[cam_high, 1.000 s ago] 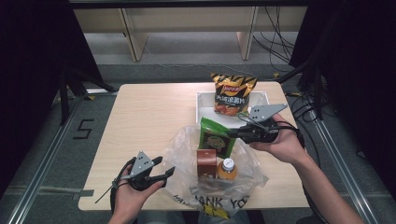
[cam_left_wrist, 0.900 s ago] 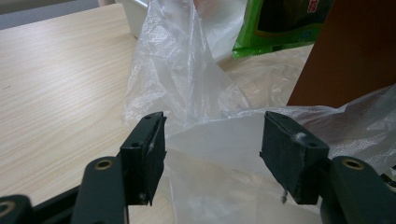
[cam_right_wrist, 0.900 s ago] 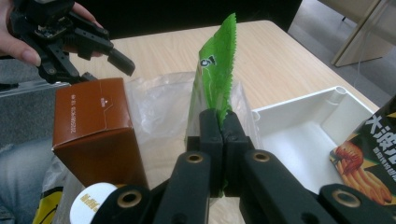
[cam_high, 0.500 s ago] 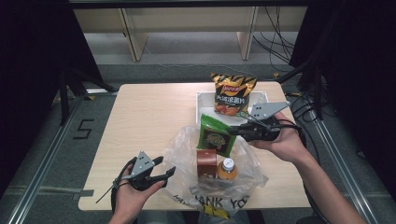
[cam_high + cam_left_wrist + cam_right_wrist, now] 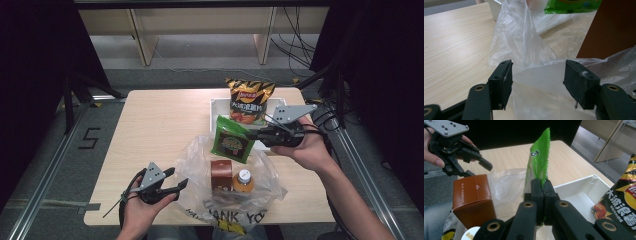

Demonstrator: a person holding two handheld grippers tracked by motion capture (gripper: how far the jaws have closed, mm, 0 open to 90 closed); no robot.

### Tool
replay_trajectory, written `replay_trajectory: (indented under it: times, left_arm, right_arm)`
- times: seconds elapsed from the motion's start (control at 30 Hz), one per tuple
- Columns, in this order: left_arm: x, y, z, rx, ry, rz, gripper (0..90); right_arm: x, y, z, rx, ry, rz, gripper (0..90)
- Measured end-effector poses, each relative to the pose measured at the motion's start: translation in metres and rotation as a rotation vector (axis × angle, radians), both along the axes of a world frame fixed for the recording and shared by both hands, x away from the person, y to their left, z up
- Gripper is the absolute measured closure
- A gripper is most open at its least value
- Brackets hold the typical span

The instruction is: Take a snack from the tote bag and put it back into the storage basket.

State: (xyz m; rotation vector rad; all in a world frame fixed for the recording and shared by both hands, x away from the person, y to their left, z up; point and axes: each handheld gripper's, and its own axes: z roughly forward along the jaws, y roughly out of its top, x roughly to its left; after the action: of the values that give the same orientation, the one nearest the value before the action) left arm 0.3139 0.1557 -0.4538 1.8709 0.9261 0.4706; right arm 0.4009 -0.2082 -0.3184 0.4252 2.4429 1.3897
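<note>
With the right gripper (image 5: 541, 188) clamped on the green snack packet (image 5: 232, 141) above the plastic bag (image 5: 200, 160), at 12 o'clock from the brown carton (image 5: 221, 175), and the left gripper (image 5: 537, 75) gaping empty at the rim, the unheld bag mouth could collapse and block insertion.

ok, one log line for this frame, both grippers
right gripper: shut on green packet | left gripper: open at plastic bag | packet over bag

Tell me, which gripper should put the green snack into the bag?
The right gripper: its jaws already pinch the green packet above the plastic bag. The left gripper waits open at the bag's edge.
</note>
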Motion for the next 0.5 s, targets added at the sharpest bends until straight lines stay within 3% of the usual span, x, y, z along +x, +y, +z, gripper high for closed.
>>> replay_trajectory:
  times: [0.03, 0.5]
  left_arm:
    - [0.001, 0.0, 0.0, -0.004, -0.001, -0.004, 39.4]
    - [-0.001, -0.001, 0.0, -0.001, -0.006, -0.007, 39.3]
  right_arm:
    - [-0.001, 0.0, 0.001, 0.003, 0.018, -0.006, 90.0]
    - [0.005, -0.001, 0.014, 0.002, -0.014, -0.007, 90.0]
